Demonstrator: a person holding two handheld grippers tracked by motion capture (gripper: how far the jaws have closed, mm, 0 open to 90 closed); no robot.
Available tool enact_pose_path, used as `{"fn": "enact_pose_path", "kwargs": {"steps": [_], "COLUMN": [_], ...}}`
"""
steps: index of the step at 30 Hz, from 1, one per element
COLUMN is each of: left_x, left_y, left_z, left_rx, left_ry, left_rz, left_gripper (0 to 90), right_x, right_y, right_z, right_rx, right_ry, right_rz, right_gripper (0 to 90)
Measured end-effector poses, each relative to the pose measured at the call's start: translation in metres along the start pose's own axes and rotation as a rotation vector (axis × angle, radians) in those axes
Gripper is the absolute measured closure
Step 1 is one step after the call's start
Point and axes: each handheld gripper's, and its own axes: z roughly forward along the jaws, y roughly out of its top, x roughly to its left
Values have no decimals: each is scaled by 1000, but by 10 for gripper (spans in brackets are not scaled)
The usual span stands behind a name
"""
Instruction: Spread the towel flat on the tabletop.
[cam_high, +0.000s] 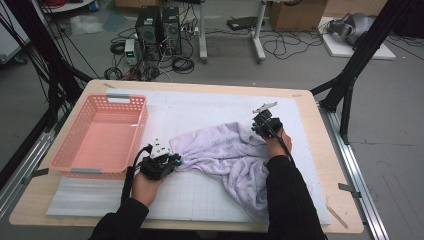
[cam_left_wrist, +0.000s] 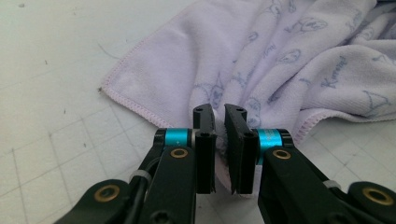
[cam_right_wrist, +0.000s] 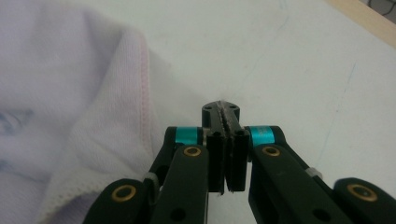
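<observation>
we see one lilac towel (cam_high: 235, 157), one pink basket (cam_high: 100, 137), one white mat (cam_high: 200, 195) and two grippers on one wooden table (cam_high: 320, 150). the towel lies crumpled on the mat, just to the right of the basket and apart from it.

our left gripper (cam_high: 172, 161) sits at the towel's left end, between the towel and the basket's near right corner. in the left gripper view its jaws stand almost together, with a narrow slit between them, and a fold of the towel (cam_left_wrist: 280, 56) is pinched in that slit. a pink-stitched corner of the towel lies flat on the mat (cam_left_wrist: 46, 154) just beside the jaws.

our right gripper (cam_high: 257, 126) is at the towel's far right edge, well away from the basket. in the right gripper view its jaws are pressed tight together (cam_right_wrist: 226, 112). the towel (cam_right_wrist: 65, 116) bunches up just beside them, its hem touching the gripper's side. we cannot tell whether any cloth is caught between the jaws.

the basket holds nothing. both forearms in black sleeves (cam_high: 290, 200) reach over the table's near edge, and the right sleeve covers part of the towel.
</observation>
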Motion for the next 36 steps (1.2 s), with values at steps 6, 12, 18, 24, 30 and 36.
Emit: {"fn": "enact_pose_path", "kwargs": {"steps": [6, 12, 18, 24, 30, 36], "left_x": [0, -1, -1, -1, -4, -4], "left_y": [0, 0, 0, 0, 1, 6], "left_z": [-1, -1, -1, 0, 1, -5], "left_rx": [-1, 2, 0, -7, -28, -68], "left_ry": [2, 4, 5, 9, 25, 24], "left_rz": [1, 1, 1, -1, 1, -49], "left_gripper": [813, 805, 803, 798, 712, 472], "right_x": [1, 8, 6, -1, -13, -30], "right_y": [-3, -13, -13, -8, -9, -9], "right_z": [-2, -7, -15, -14, 5, 3], "right_rx": [5, 67, 21, -6, 53, -24], "right_ry": [202, 285, 217, -64, -306, -361], "right_rz": [75, 54, -37, -117, -122, 2], "right_gripper": [617, 697, 858, 863, 870, 753]}}
